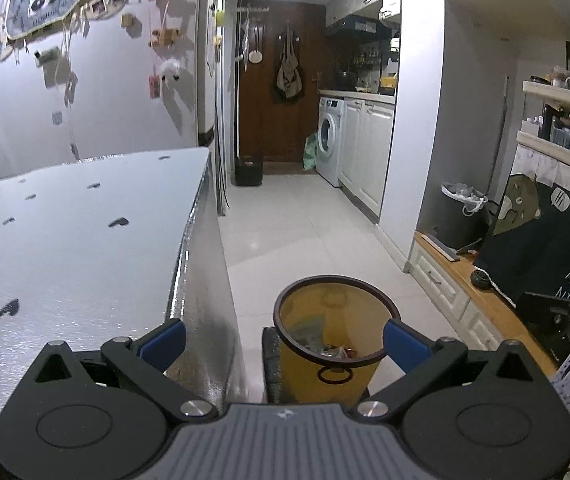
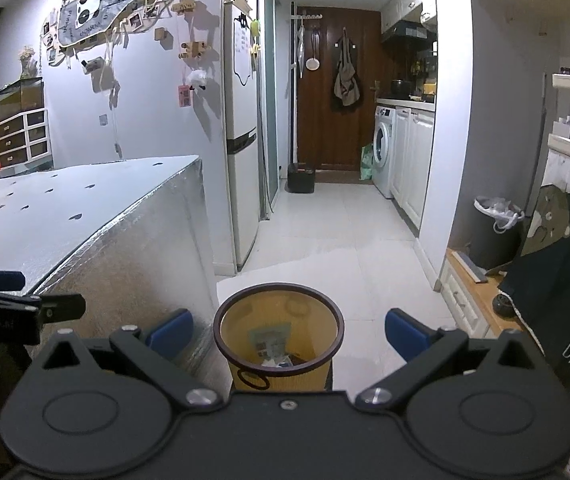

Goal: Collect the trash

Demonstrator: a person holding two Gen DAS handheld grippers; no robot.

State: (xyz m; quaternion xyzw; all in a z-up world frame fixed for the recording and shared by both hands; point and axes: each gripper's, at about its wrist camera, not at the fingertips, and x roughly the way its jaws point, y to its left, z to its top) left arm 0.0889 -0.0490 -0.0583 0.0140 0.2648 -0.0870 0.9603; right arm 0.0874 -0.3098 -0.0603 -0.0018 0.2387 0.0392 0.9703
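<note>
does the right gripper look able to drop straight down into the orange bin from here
Probably yes. The right gripper is open and empty, with the orange bin centred between its fingers. The bin's mouth is uncovered, only some trash at the bottom. The foil-covered table stands to the left, clear of that path.

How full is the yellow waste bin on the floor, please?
Nearly empty: the yellow waste bin holds only a few scraps of trash at its bottom.

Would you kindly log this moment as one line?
left gripper: open, empty | right gripper: open, empty | yellow bin: on floor beside table, trash inside
</note>
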